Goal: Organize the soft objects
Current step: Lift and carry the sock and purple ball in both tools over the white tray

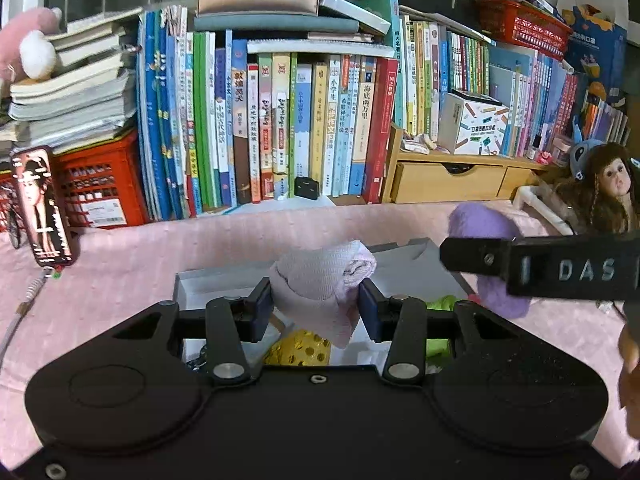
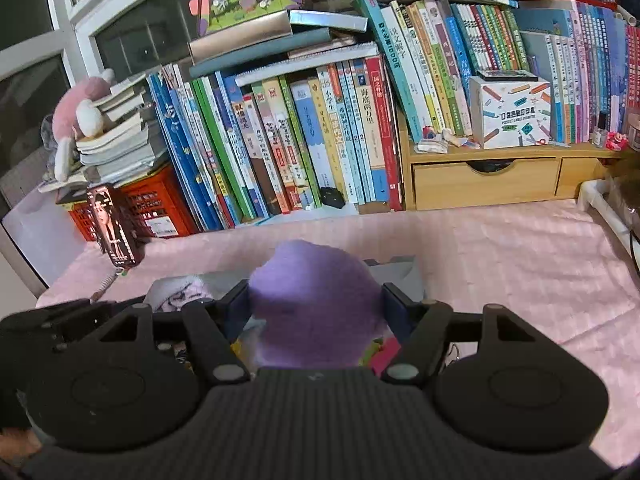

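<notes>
While the pale pink cloth point(image 1: 320, 280) hangs pinched in the left gripper point(image 1: 316, 306) at frame centre, above the grey box point(image 1: 404, 258), the right gripper point(image 2: 316, 308) squeezes a purple plush point(image 2: 316, 304); either soft bundle could slip and land outside.

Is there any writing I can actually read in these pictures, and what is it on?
"DAS": raised letters on the right gripper, on its black side bar.
"海底两万里": spine of a pale book among the books.
"小学生": top of a white book spine close beside it.
"POCKET LABEL PRINTER": small print on the white box on the wooden organizer; barely legible.
The other book spines and the label on the red crate are too small or blurred.
</notes>
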The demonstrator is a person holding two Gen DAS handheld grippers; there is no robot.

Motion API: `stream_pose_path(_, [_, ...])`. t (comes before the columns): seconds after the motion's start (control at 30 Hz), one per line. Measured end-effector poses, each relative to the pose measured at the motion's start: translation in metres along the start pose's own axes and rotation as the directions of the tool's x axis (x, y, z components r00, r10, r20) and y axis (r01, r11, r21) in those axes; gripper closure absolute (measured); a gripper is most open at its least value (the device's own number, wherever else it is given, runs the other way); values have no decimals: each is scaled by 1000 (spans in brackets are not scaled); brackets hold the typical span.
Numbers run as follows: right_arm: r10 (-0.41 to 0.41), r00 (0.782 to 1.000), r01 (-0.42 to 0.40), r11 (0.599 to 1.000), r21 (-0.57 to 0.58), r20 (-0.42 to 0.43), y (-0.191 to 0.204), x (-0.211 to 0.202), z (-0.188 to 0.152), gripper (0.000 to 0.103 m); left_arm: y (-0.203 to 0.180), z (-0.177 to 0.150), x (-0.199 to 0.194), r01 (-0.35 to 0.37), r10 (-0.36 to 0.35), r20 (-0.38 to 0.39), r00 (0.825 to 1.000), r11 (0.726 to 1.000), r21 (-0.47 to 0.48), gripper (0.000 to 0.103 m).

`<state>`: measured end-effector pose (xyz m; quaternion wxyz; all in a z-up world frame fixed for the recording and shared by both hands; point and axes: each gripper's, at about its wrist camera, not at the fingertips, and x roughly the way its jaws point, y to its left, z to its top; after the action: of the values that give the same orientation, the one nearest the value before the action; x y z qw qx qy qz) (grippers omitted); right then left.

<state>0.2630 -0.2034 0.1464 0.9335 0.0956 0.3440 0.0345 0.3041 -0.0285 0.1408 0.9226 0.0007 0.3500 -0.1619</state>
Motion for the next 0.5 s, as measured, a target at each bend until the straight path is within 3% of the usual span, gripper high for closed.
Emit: stream_pose_path(0.5, [31, 996, -26, 998, 61, -88, 1, 42, 13, 32, 24, 17, 49, -13, 9, -106, 994, 999, -40, 60])
